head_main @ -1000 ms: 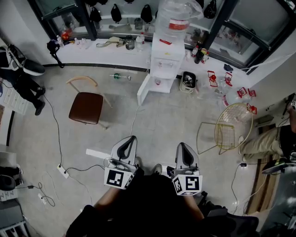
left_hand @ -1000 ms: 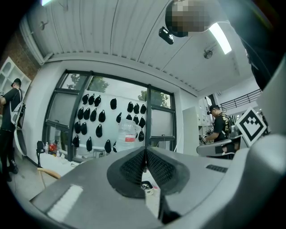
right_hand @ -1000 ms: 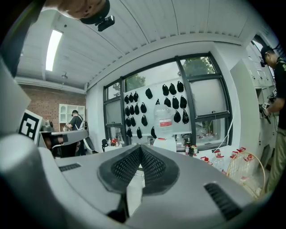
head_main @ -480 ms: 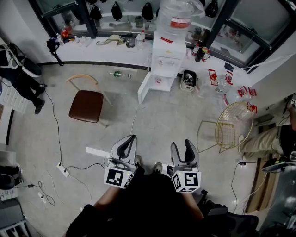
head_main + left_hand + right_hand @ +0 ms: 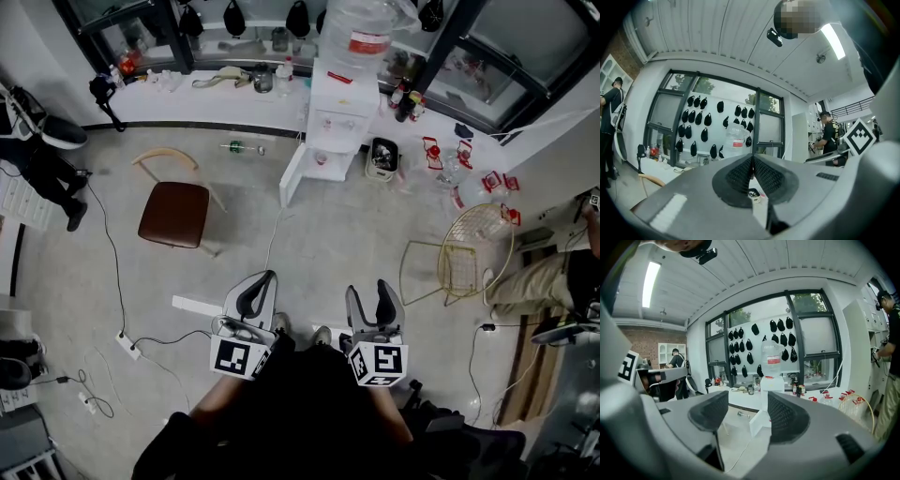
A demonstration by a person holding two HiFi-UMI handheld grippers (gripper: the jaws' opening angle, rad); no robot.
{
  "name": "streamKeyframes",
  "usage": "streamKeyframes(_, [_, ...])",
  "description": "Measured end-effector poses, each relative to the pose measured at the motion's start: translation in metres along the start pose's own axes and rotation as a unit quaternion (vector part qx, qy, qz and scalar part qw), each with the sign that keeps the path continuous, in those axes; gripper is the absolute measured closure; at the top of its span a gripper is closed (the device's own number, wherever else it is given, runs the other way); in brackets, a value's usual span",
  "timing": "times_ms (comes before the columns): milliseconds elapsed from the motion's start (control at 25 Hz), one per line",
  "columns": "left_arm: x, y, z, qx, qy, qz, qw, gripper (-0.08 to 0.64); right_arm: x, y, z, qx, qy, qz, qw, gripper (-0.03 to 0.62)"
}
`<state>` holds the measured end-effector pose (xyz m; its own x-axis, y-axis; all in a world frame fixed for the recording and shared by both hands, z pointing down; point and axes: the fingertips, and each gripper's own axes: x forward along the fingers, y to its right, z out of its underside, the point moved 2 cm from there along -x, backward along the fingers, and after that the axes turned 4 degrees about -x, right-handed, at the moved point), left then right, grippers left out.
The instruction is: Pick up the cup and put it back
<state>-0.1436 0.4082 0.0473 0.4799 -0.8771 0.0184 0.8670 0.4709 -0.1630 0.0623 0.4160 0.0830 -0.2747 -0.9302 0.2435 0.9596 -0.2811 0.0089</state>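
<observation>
- Two grippers reach out over the floor [image 5: 328, 244], close to the person's body.
- On the left, the left gripper [image 5: 265, 281] is clenched, pads pressed together, holding nothing.
- Beside it, the right gripper [image 5: 369, 293] is released; its jaws have just been opening, with only air between them.
- Farther off to the left stands a brown-seated chair [image 5: 175, 214].
- Beyond is a white water dispenser [image 5: 342, 103].
- Farthest, what looks like a small dark cup [image 5: 262, 83] sits on the worktop [image 5: 187, 101], just left of the dispenser.

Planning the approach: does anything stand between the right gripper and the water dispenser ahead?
Nothing visible does: only bare floor and a thin cable lie between the right gripper, whose empty jaws have just been opening, and the water dispenser.
</observation>
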Motion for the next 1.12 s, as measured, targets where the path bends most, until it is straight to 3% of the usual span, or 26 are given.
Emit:
streamKeyframes(400, [0.012, -0.03, 0.006, -0.002, -0.005, 0.024, 0.9997, 0.552, 0.03, -0.011, 0.003, 0.018, -0.003, 0.019, 1.0, 0.33])
streamKeyframes(640, [0.05, -0.035, 0.016, -0.004, -0.016, 0.014, 0.9998, 0.552, 0.068, 0.019, 0.007, 0.025, -0.005, 0.01, 1.0, 0.33])
streamKeyframes(1120, [0.211, -0.015, 0.029, -0.025, -0.01, -0.072, 0.997, 0.552, 0.217, 0.133, 0.004, -0.011, -0.033, -0.093, 0.995, 0.33])
